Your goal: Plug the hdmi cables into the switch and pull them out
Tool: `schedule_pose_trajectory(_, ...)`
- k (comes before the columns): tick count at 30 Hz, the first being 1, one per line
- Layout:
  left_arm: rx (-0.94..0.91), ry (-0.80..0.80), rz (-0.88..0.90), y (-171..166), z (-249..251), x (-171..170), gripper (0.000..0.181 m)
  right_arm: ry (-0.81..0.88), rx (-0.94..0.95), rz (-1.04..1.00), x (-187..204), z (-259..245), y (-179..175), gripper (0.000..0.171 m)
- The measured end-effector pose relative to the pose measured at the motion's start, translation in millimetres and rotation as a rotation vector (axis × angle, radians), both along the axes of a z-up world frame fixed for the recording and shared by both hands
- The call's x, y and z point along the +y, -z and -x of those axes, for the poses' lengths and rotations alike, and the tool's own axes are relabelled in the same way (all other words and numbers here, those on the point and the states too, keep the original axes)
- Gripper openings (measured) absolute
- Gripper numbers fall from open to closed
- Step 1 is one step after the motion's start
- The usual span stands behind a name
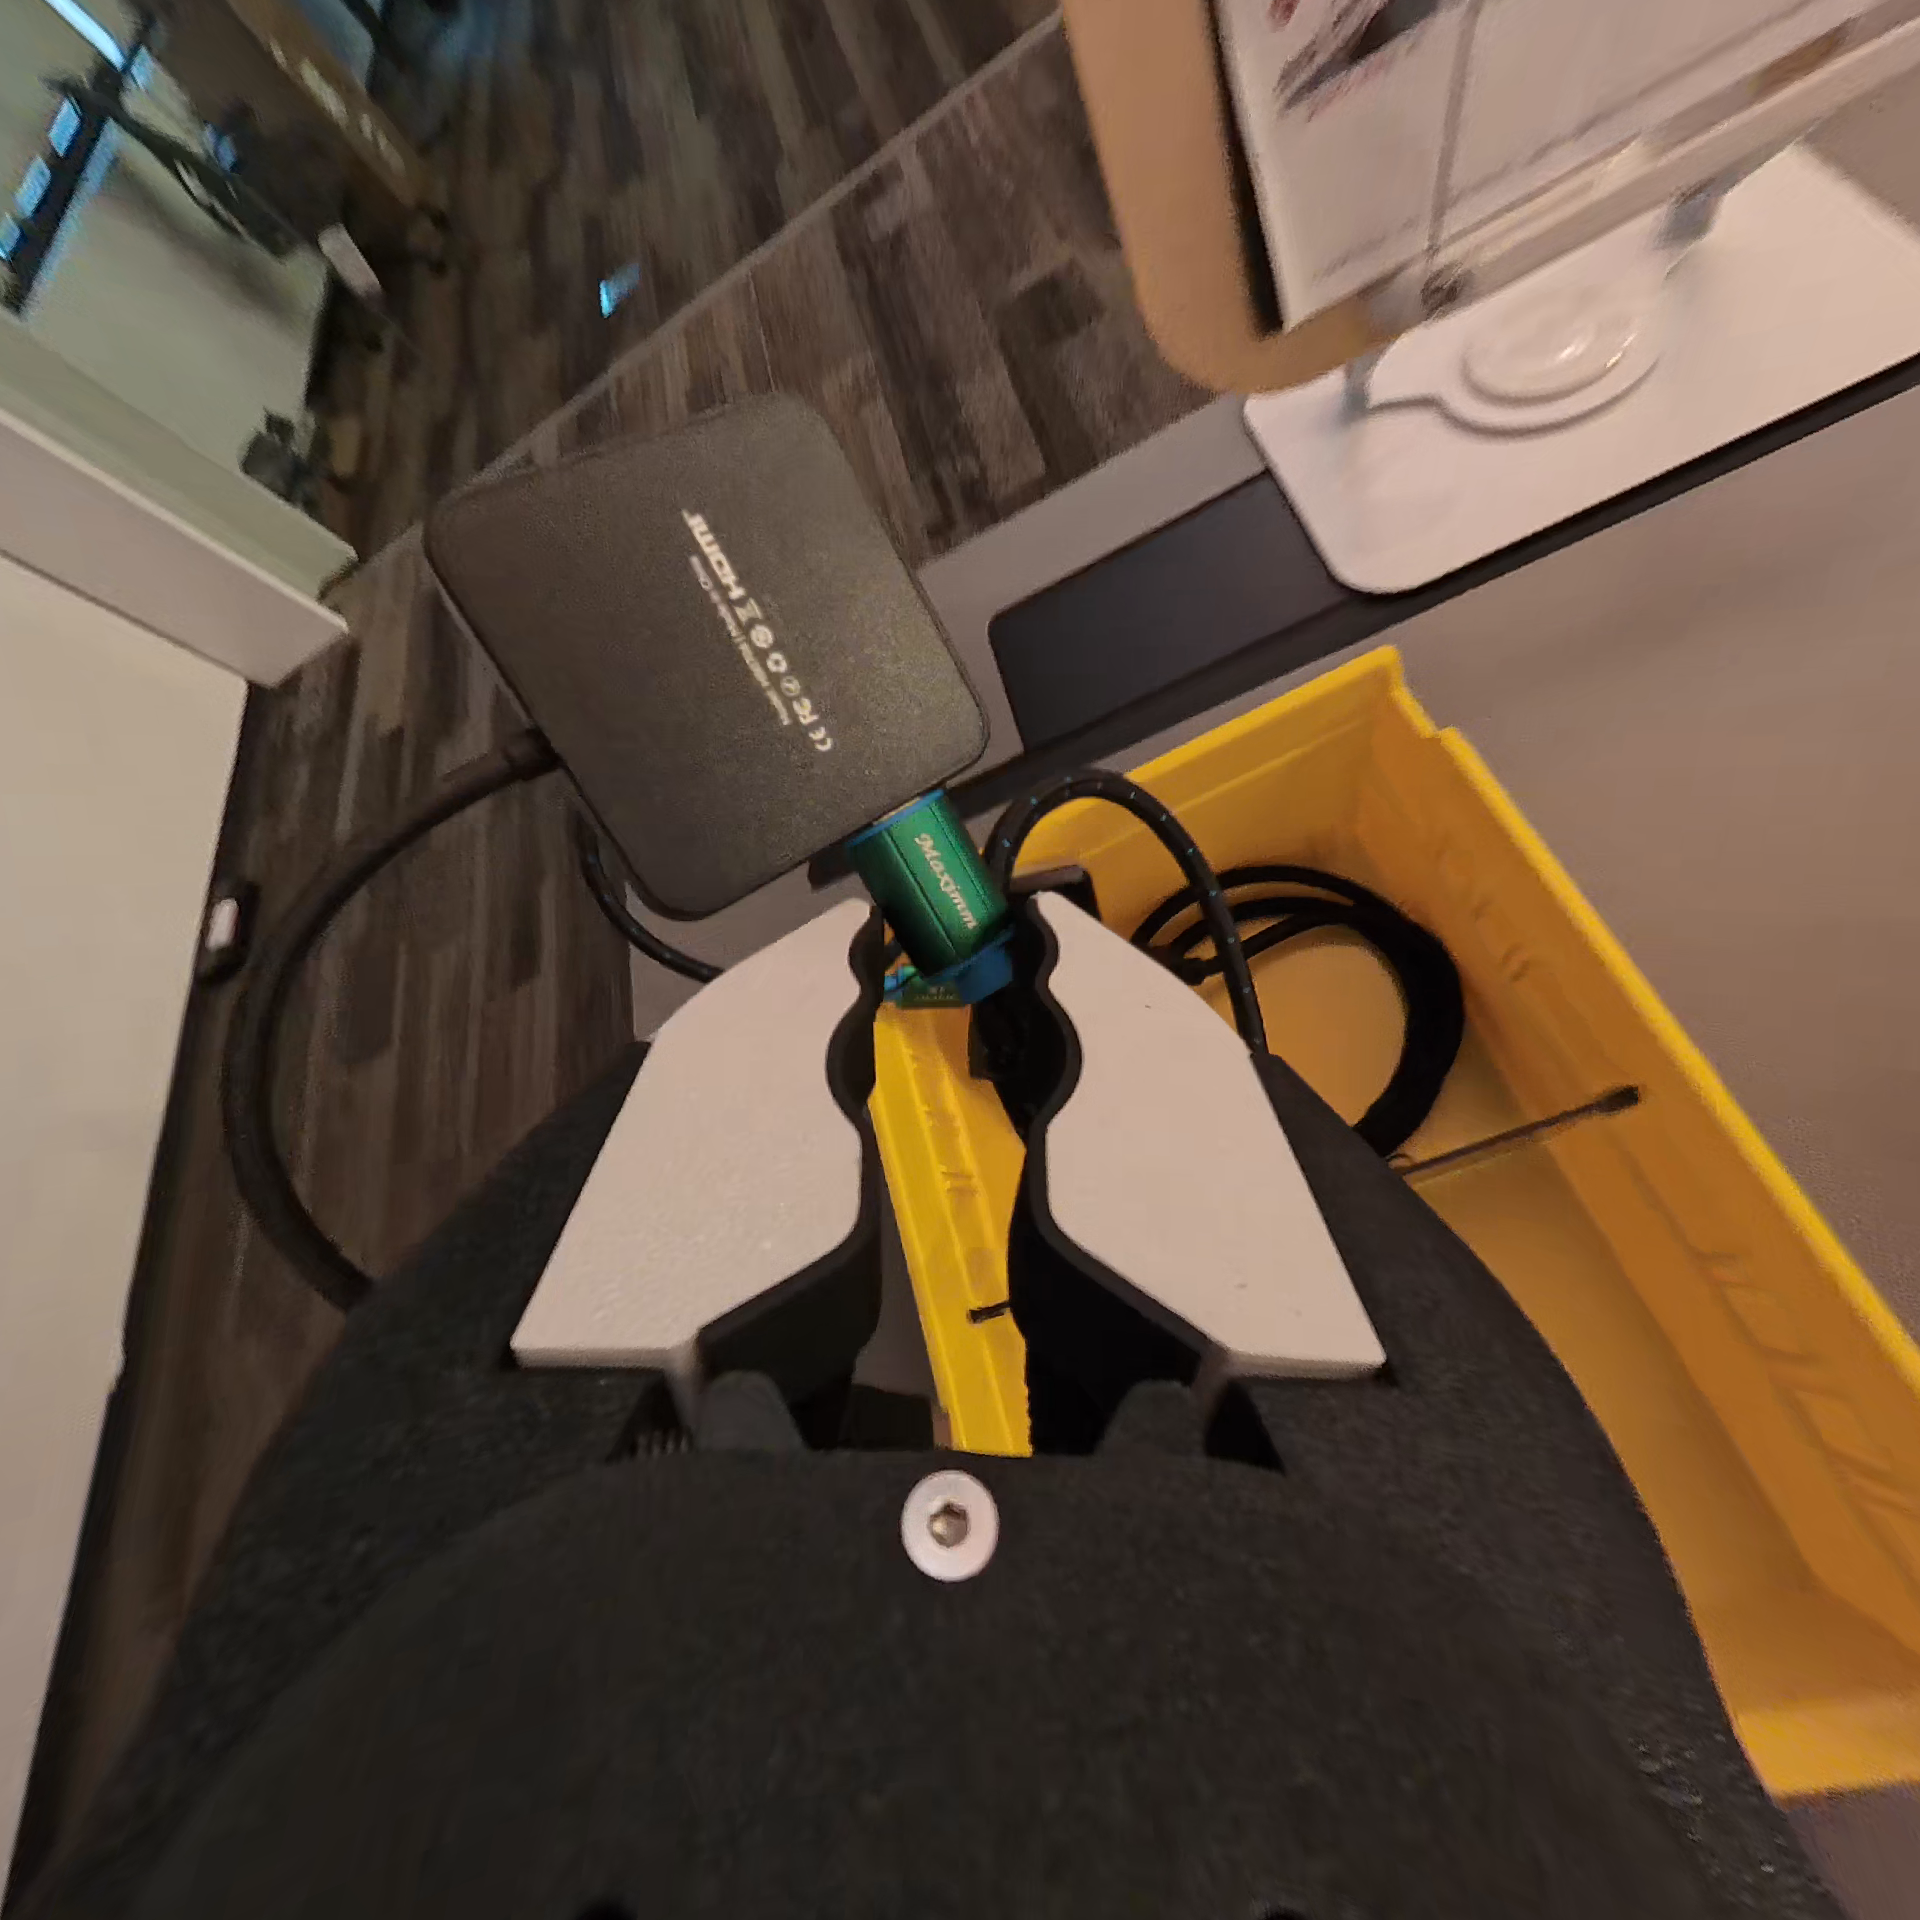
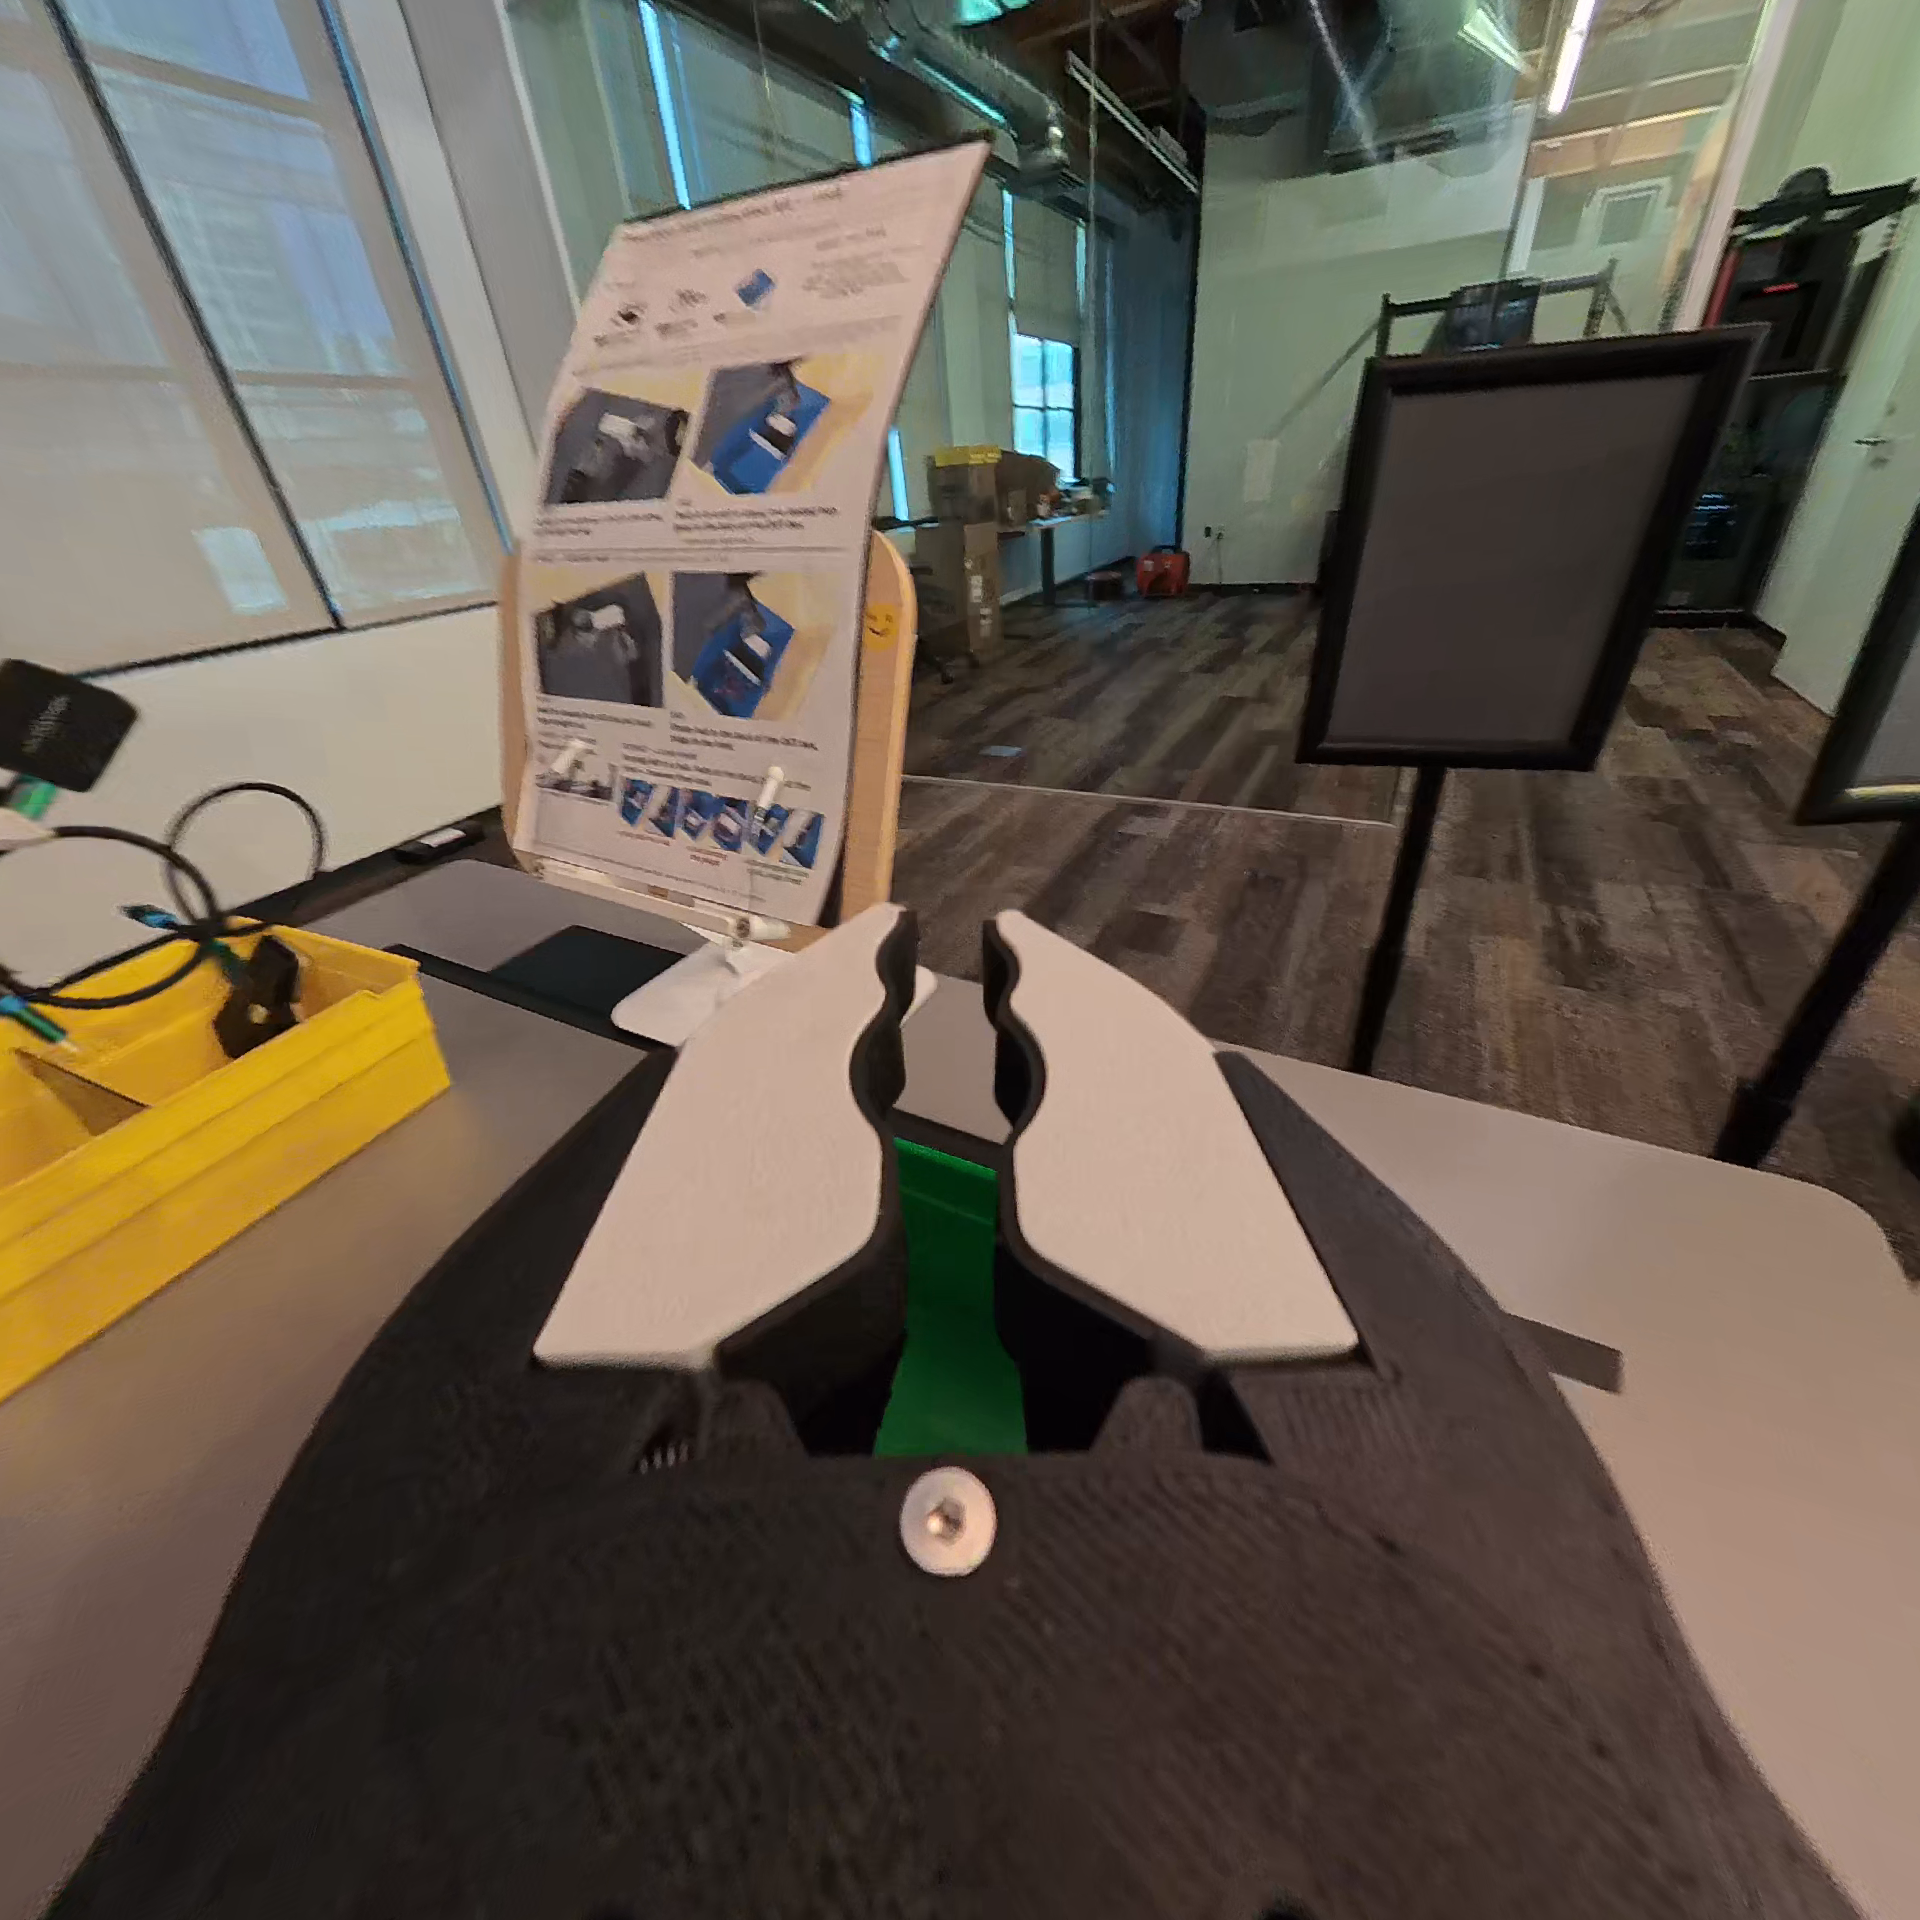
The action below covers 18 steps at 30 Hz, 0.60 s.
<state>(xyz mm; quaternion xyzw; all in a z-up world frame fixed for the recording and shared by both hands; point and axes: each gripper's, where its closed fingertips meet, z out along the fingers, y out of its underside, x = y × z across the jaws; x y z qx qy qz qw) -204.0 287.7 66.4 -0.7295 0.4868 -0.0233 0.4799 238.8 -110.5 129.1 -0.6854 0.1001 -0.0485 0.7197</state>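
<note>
At frame centre, the left gripper [image 1: 956, 940] clamps the green HDMI plug [image 1: 930, 894], seated in the black switch [image 1: 701, 655] held above wood-plank flooring [image 1: 790, 135]. The right gripper [image 2: 948, 971] hangs empty, slightly parted, over the grey table [image 2: 1662, 1299]; a yellow bin [image 2: 208, 1081] sits left.

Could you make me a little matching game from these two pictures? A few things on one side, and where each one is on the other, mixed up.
Things:
1. green HDMI plug
2. black switch box
3. coiled black cable
4. instruction sheet

Places:
A. lying inside the yellow tray
B. propped upright on a stand at the table's far edge
C. lifted in the air, hanging off the plug
D. pinched between the left hand-held gripper's fingers

Pairs: 1-D, 2-C, 3-A, 4-B
</note>
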Motion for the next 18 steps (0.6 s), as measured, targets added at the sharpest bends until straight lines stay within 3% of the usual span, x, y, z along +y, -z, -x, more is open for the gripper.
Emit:
schedule_pose_trajectory(4,-0.032,0.141,-0.110,-35,-22,-52,0.022,-0.150,0.018,-0.068,13,36,-17,0.011)
schedule_pose_trajectory(8,-0.020,0.273,-0.252,-56,-52,-110,0.022,-0.390,0.021,-0.085,42,106,-29,0.012)
schedule_pose_trajectory(13,-0.077,0.515,-0.270,-59,-95,-203,0.022,-0.827,0.073,-0.115,74,232,-30,0.038)
schedule_pose_trajectory(15,-0.094,0.595,-0.279,-54,-107,-237,0.022,-0.907,0.129,-0.116,86,259,-23,0.056)
schedule_pose_trajectory(18,-0.120,0.689,-0.271,-44,-121,-278,0.022,-0.980,0.231,-0.124,99,280,-11,0.060)
